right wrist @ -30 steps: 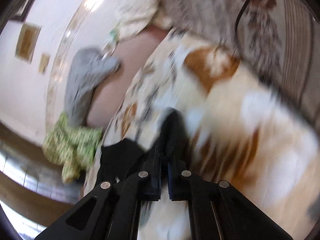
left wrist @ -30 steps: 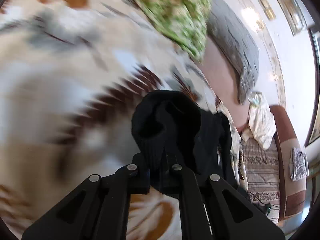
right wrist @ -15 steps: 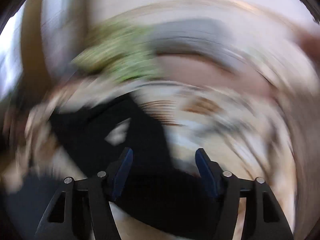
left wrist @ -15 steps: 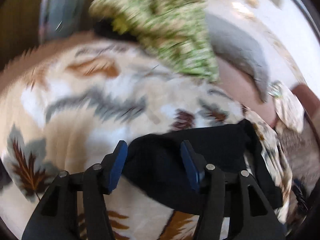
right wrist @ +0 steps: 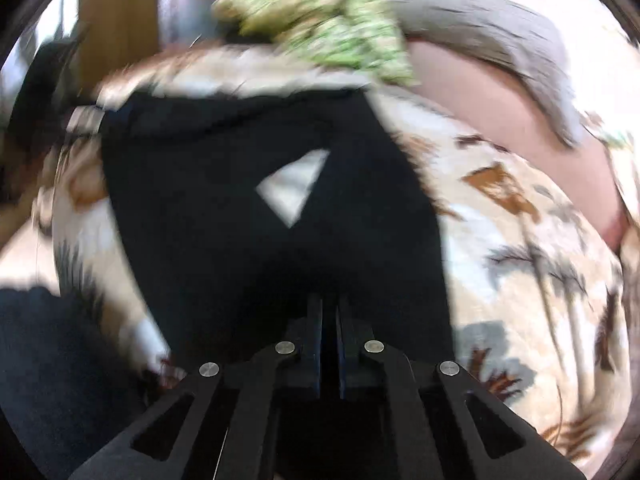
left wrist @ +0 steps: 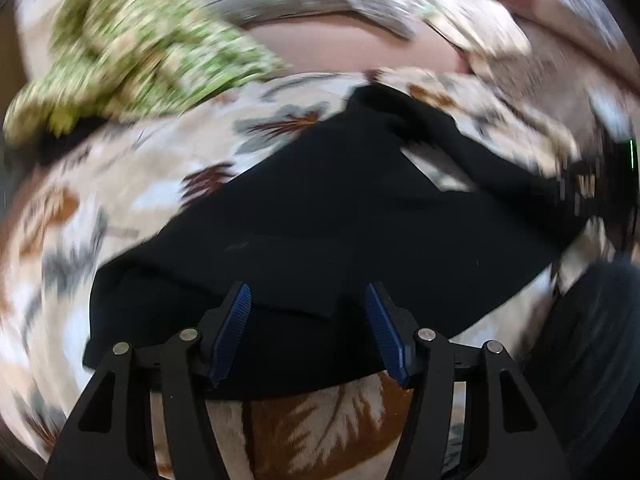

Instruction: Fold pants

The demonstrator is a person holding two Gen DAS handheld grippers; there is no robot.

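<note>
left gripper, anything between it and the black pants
Nothing visible does. The left gripper hangs open directly over the near edge of the black pants, which lie spread on the leaf-print blanket.

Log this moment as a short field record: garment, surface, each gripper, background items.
garment: black pants spread on the bed, a triangular gap of blanket showing between fabric layers
surface: leaf-patterned blanket
left gripper: jaws open, above the near edge of the pants, holding nothing
right gripper: jaws closed together over the pants; whether cloth is pinched cannot be told
background: green patterned cloth and grey cloth at the far side of the bed
image quality: motion blur in both views
</note>
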